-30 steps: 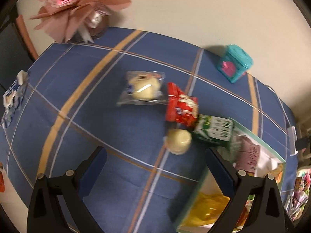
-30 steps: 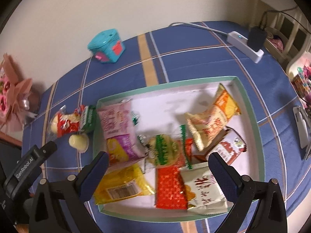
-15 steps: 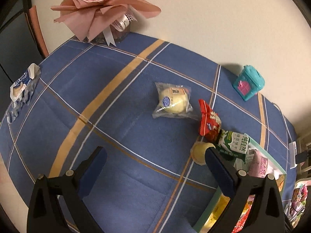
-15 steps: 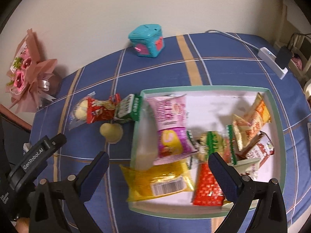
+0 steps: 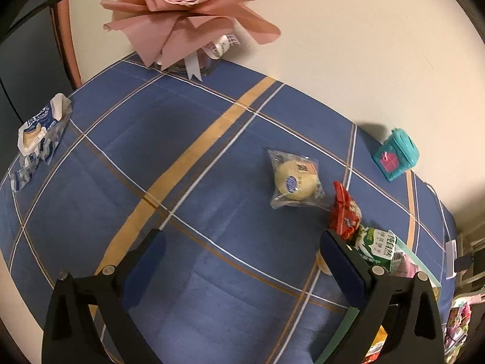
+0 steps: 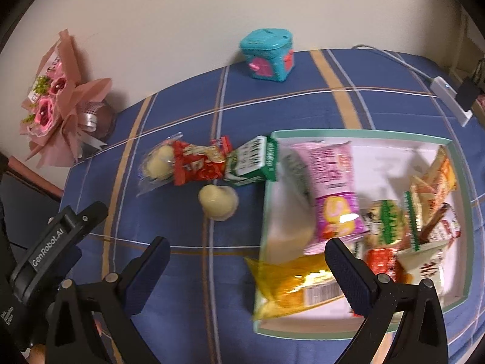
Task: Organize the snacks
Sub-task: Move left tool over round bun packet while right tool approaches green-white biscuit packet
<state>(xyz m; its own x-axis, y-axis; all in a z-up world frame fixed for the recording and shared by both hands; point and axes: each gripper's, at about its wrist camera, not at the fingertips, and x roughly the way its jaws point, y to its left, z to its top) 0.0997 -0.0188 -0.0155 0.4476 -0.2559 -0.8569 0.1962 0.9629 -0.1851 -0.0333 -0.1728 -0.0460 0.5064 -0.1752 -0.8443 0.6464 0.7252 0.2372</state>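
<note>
Right wrist: both tongs [image 6: 247, 257] wide, empty, over bare cloth [image 6: 188, 288] w/ tray rim [image 6: 263, 212] adjacent.

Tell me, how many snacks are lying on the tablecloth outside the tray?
4: clear-wrapped bun, red packet, green carton touching the tray, and small cream jelly cup in front. None seem hidden.

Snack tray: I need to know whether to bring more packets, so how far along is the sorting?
Well along. The tray already holds many packets, among them a pink bag and a yellow bag. Nothing is in hand: the left gripper and right gripper are both open. Left on the cloth: the wrapped bun, red packet, green carton and a small pale cup.
</note>
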